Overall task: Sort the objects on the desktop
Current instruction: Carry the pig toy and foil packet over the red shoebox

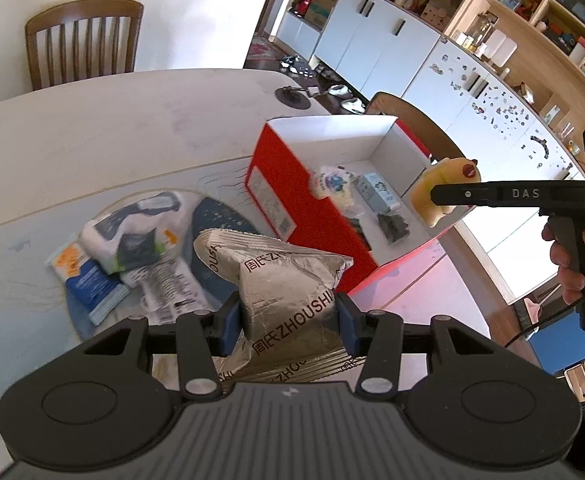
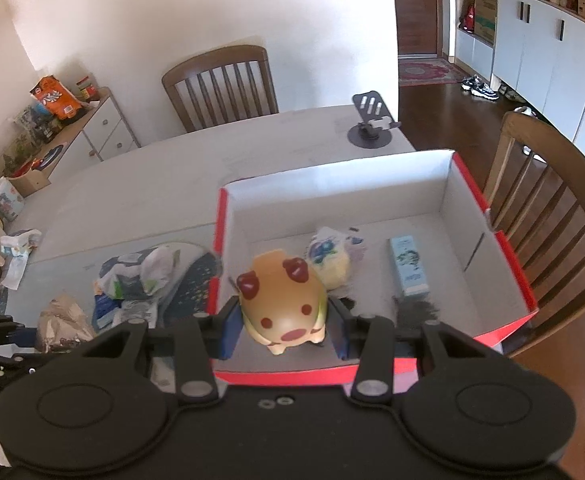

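Room: dining room, pale worktop (image 2: 140,184) with wooden chairs at its edges, cabinets and shelves behind.
Right hand-held gripper (image 2: 282,326): clamped on a yellow pig toy (image 2: 282,308), held above the near end of the red box (image 2: 512,272).
Left hand-held gripper (image 1: 288,322): clamped on a crinkled silver foil packet (image 1: 288,280), over the worktop just short of the box's near corner.
Box contents: a wrapped yellow snack (image 2: 330,264), a pale blue carton (image 2: 408,268) and a dark clump (image 2: 416,312) lie on the floor; the far half looks free.
Advice, right: carry the toy past the rim, lower it onto a bare patch, then part the jaws.
Advice, left: keep clear of the other tool; bring the packet over the red wall afterwards.
Remaining: tissue packs (image 1: 132,236) wait on the round blue mat (image 1: 212,220).
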`<state>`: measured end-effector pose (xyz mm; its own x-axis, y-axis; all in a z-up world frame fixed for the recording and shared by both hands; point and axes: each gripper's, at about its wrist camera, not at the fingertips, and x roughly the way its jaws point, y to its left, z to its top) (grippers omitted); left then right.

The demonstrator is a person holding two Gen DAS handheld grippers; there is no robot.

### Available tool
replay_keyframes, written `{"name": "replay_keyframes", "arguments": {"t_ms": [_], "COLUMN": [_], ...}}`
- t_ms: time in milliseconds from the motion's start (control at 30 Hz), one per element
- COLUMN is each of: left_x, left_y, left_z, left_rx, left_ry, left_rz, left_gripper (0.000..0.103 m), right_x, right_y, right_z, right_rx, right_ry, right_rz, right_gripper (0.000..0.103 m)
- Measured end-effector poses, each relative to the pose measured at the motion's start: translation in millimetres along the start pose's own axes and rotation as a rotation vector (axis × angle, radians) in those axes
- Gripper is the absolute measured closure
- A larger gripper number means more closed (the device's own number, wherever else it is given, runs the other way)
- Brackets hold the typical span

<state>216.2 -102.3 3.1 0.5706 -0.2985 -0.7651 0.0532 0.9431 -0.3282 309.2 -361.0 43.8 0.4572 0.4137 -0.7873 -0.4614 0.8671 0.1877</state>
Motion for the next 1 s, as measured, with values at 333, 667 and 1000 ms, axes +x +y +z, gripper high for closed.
{"name": "replay_keyframes", "arguments": {"t_ms": [333,667,1000], "left_x": [20,45,85], "left_y": [-35,-64,-95], "left_z": [27,58,82], "left_rx": [0.053,0.096,0.159], "left_ry": [0.000,-0.014,0.021], "left_rz": [-0.025,-0.048,-0.042], "left_gripper": [0.056,0.056,0.056], "right_x": [7,19,28], "right_y": [-34,-60,-81], "right_z": [9,18,27], "right_rx": [0.020,0.024,0.026], "right_ry": [0.005,0.017,0.020], "right_rz": [-0.024,-0.040,-0.057], "right_gripper": [0.061,0.061,0.061]}}
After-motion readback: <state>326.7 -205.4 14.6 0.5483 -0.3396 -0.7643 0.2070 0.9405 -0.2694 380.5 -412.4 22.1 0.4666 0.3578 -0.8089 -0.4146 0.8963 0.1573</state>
